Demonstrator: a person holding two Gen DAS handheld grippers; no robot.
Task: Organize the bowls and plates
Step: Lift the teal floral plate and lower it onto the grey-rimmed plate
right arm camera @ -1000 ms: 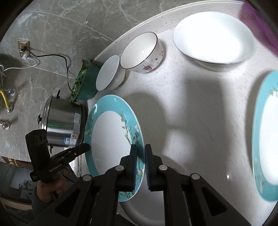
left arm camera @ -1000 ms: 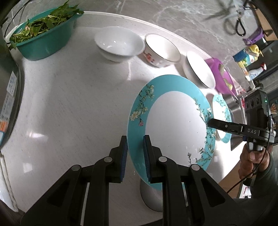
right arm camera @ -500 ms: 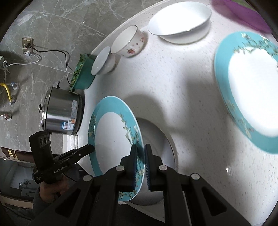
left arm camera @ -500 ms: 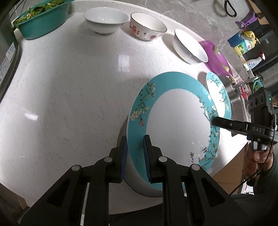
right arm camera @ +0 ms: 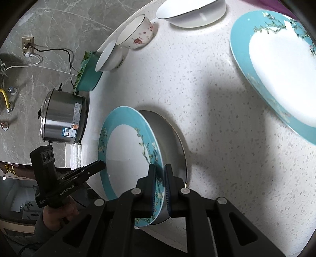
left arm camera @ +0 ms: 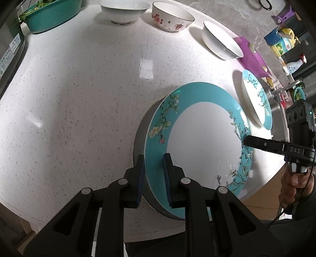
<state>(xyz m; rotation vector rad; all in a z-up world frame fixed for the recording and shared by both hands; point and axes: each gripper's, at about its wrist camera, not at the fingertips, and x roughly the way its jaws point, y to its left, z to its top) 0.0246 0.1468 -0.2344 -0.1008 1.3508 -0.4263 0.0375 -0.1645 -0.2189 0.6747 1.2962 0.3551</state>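
A steel pot stands beside a teal basin of greens.

Two claw-mounted fisheyes, close, facing each other, sharing the teal plate

A plate is being held tilted above the bench, gripped at opposite rims by the left claw and the right claw. A second plate is lying to its right, and three bowls are sitting behind, along the bench's far edge.
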